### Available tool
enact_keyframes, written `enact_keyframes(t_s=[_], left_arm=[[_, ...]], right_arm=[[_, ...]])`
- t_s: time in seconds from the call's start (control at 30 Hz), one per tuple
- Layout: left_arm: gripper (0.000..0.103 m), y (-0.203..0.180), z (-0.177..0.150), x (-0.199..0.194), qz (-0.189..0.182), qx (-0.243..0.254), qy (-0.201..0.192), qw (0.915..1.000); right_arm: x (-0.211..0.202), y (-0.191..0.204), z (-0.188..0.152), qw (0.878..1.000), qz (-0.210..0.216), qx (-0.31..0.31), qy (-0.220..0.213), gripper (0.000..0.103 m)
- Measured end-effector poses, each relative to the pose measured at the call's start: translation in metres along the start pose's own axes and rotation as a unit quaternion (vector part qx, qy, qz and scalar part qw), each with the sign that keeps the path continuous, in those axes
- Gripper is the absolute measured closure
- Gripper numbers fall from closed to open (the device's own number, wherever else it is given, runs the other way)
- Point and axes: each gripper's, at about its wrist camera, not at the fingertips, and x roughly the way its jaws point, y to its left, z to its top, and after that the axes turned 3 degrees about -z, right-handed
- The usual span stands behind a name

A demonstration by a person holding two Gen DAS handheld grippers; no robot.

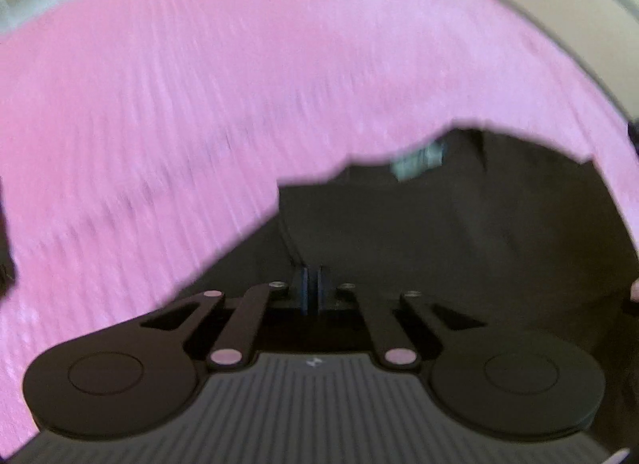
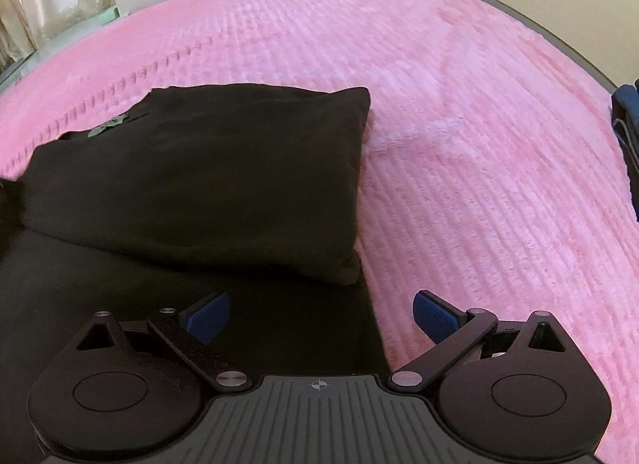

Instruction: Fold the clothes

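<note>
Left gripper (image 1: 313,288) seemingly clenched on one black garment (image 2: 191,168); right gripper (image 2: 321,314) released.

The folded garment (image 2: 199,168) lies on the blanket (image 2: 479,144), left of the right gripper (image 2: 321,314).

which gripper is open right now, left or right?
The right gripper: its blue pads stand wide apart over the black garment. The left gripper is pinched shut.

left gripper (image 1: 313,288): black linkage arms, silver pivot screws, blue pads, grey ribbed body | right gripper (image 2: 321,310): same build, crosshair mark on body
</note>
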Motion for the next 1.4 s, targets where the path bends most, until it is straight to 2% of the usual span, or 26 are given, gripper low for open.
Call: enact_keyframes(t_s=[0.1,0.2,0.3,0.37,0.47,0.6,0.7,0.83,0.9,0.97,1.0,1.03,1.2,1.3,1.4], left_arm=[[0.101,0.004,0.001,-0.008,0.006,-0.014,-0.013,0.9998],[0.101,0.005,-0.006,0.0,0.009,-0.005,0.006,0.9999],[0.101,0.005,-0.015,0.002,0.012,0.006,0.016,0.9998],[0.101,0.006,-0.021,0.003,0.011,0.002,0.02,0.9997],[0.101,0.006,-0.024,0.003,0.012,0.005,0.017,0.9998],[0.101,0.005,-0.023,-0.002,0.016,0.015,0.004,0.9997],[0.101,0.006,-0.026,0.008,0.016,0.014,0.025,0.9995],[0.101,0.009,-0.028,0.008,0.017,0.008,0.016,0.9997],[0.101,0.01,-0.03,0.011,0.021,0.007,0.023,0.9995],[0.099,0.011,-0.031,0.016,0.021,0.004,0.036,0.9991],[0.095,0.013,-0.031,0.015,0.024,-0.001,0.037,0.999],[0.092,0.016,-0.028,0.012,0.028,-0.008,0.033,0.999],[0.093,0.019,-0.035,-0.019,0.051,-0.02,0.008,0.9985],[0.093,0.003,-0.048,-0.039,0.03,0.0,0.007,0.9995],[0.092,-0.032,-0.073,-0.05,0.003,0.037,0.018,0.9992]], right_arm=[[0.006,-0.005,0.001,1.0,-0.007,0.0,-0.001,0.002],[0.011,-0.01,0.002,1.0,-0.018,-0.002,-0.007,0.002],[0.011,-0.018,0.007,0.997,-0.068,0.003,-0.038,0.002],[0.015,-0.027,0.011,0.995,-0.095,0.018,-0.036,0.002],[0.025,-0.032,0.012,0.995,-0.096,0.016,-0.019,0.002],[0.027,-0.031,0.014,0.994,-0.105,-0.002,-0.034,0.002],[0.033,-0.031,0.013,0.995,-0.098,0.006,-0.022,0.002],[0.03,-0.029,0.011,0.995,-0.097,0.001,-0.011,0.002],[0.028,-0.028,0.009,0.995,-0.096,-0.001,-0.005,0.002],[0.027,-0.027,0.008,0.995,-0.096,-0.004,0.0,0.002],[0.025,-0.027,0.007,0.995,-0.098,-0.005,0.002,0.002],[0.023,-0.027,0.006,0.995,-0.101,-0.005,0.004,0.002],[0.0,-0.027,-0.001,0.993,-0.116,0.006,-0.003,0.002],[-0.029,-0.023,-0.011,0.995,-0.086,0.019,-0.045,0.002],[-0.045,-0.015,-0.017,0.998,-0.008,0.027,-0.06,0.002]])
